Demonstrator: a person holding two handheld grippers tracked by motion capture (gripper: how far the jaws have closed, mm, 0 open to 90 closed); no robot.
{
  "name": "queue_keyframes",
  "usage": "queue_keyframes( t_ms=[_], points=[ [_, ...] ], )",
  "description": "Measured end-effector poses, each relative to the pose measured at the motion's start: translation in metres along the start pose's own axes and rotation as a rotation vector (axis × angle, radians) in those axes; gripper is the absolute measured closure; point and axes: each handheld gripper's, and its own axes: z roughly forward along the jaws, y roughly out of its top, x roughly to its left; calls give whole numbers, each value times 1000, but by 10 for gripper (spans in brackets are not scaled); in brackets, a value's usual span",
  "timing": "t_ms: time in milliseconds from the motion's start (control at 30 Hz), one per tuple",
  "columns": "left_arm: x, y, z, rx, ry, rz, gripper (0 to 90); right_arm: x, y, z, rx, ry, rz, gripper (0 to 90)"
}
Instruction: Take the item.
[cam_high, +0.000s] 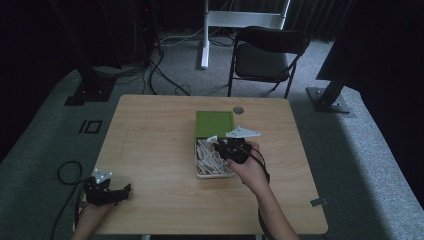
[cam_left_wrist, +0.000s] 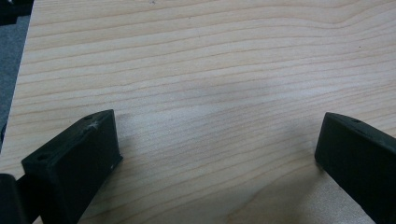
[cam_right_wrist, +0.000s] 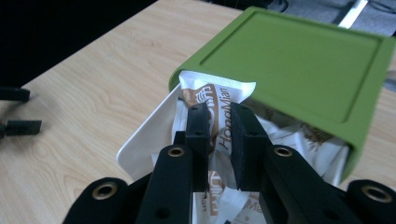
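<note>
R gripper (cam_right_wrist: 218, 135) is clamped on one sachet (cam_right_wrist: 219, 100) (white/brown, "HongMian" print), pinched mid-length; its long axis runs up between the pads, top end poking past the tips toward the green lid (cam_right_wrist: 299, 65). Sachet looks partly raised out of the white tray (cam_high: 198, 172), which sits right of centre on the table (cam_high: 150, 150), lid toward the far edge. Other sachets lie loose below. L gripper (cam_high: 107, 192) rests at the near-left corner, jaws wide apart, nothing between them, well apart from the tray. R is far nearer; straight lift should clear it.
</note>
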Motion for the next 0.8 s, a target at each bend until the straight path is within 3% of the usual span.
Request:
queue_keyframes(
  t_ms=[233, 400, 600, 667, 800],
  points=[
    [0, 0, 0, 1, 0, 1, 7, -16, 4, -11, -25, -52, 10, 787],
    [0, 0, 0, 1, 0, 1, 7, -39, 5, -19, -50, -115, 42, 787],
    [0, 0, 0, 0, 0, 0, 6, -59, 2, -21, -51, -180, 67, 787],
    [0, 0, 0, 1, 0, 0, 7, -72, -1, -19, -48, -220, 83, 787],
    [0, 0, 0, 1, 0, 0, 7, -82, -4, -15, -47, -243, 98, 787]
  ],
)
